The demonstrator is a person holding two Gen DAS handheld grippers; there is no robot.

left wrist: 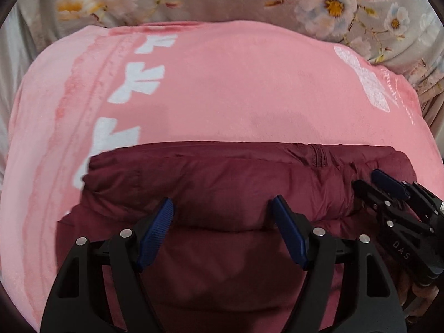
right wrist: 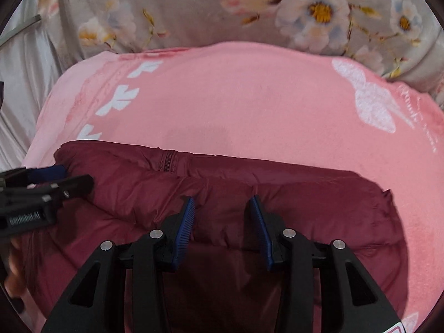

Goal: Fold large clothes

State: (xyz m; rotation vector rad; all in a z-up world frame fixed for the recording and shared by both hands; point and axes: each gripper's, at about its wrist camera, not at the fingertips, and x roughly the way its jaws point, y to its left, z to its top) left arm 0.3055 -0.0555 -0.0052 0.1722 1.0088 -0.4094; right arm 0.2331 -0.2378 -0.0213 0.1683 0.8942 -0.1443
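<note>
So the folded jacket (left wrist: 222, 183) runs left-right, just beyond both grippers, left gripper (left wrist: 222, 208) wide apart, right gripper (right wrist: 222, 208) half-apart, neither holding anything

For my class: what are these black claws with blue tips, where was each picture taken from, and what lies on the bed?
The claws are hand-held grippers, one in each of a person's hands, each with a camera looking along its fingers. One picture looks past the left gripper, the other past the right gripper; each also shows the other gripper at its edge. A dark red padded jacket, folded, lies on a pink blanket, with flowered bedding behind. Both grippers stand open over the jacket and hold nothing.
</note>
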